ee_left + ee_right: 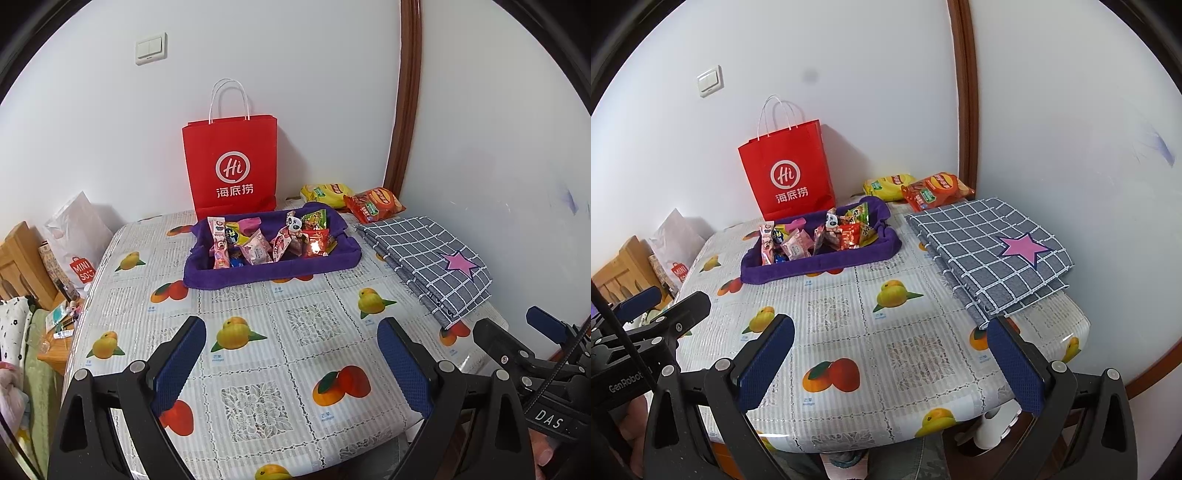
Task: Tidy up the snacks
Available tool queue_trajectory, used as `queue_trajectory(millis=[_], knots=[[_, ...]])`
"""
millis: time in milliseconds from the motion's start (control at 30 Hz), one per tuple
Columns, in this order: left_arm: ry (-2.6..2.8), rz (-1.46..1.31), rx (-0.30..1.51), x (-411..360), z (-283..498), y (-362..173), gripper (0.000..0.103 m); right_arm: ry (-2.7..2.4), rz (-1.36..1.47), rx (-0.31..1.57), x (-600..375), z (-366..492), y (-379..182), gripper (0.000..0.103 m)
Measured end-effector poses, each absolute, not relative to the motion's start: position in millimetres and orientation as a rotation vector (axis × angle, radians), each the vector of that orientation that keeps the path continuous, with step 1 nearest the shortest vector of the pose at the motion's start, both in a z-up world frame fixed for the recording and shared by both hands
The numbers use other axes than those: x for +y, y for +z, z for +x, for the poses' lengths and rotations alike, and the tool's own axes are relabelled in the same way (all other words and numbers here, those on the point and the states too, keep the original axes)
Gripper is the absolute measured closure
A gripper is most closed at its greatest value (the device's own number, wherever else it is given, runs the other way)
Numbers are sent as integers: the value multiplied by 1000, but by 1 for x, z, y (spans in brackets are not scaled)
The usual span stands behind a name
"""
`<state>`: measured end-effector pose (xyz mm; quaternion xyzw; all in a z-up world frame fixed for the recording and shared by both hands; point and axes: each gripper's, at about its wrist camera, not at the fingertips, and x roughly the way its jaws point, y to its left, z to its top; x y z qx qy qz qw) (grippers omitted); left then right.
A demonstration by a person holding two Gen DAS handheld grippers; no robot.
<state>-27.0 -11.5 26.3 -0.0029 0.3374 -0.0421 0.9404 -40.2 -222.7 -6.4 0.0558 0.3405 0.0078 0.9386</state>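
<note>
Purple tray (273,275), red bag (231,162), grey checked cloth (428,258) with pink star.

The snack packets (269,240) overlap in the purple tray (273,271), their print too small to read, and the red bag (231,162) hides the tablecloth's far edge.

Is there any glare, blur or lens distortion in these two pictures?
Left wrist view: the door frame bows from fisheye distortion, and glare sits on a red snack packet in the purple tray. Right wrist view: a dark smudge shows on the wall; black corners.
</note>
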Motion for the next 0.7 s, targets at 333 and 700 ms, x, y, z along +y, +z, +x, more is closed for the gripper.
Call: queue_trajectory(millis=[333, 700], knots=[[-85, -8, 689, -10, -27, 27, 9, 18, 118, 695, -223, -39, -6, 0], [-83, -10, 689, -9, -26, 28, 9, 22, 117, 688, -223, -41, -3, 0]])
